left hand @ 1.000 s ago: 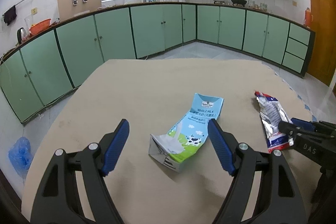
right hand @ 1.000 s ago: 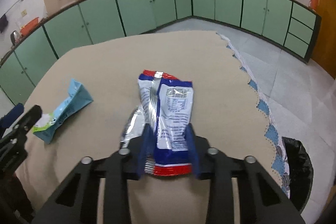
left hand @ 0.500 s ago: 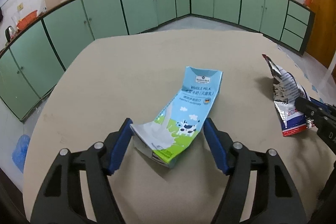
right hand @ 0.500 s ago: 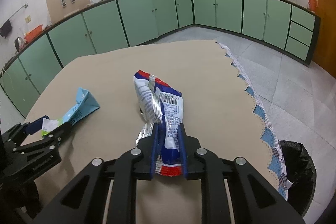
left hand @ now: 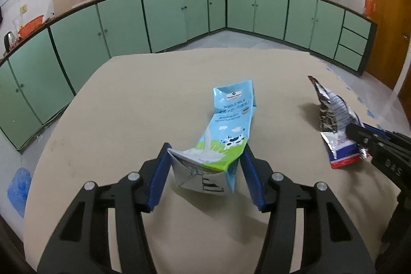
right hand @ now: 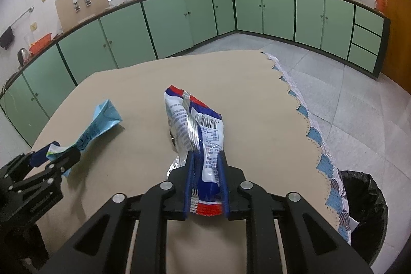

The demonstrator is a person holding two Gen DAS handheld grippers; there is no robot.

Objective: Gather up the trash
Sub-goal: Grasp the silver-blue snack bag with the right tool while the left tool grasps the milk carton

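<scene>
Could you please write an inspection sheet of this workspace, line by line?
Surface: beige table, scalloped blue edge on one side.
Job's things: milk carton, snack bag, black-lined bin on the floor beside the table.
Clutter: nothing seen on the table.
Grippers: left gripper has just been closing, pads against the carton's end; right gripper clamped on the bag.
Cables: nothing seen.
Surroundings: green cabinets, sink tap, pots on the counter, blue bag on the floor.

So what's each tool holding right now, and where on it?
Right tool clamps the snack wrapper by its near red-edged end. Left tool, just closing, grips the milk carton at its folded end.
</scene>
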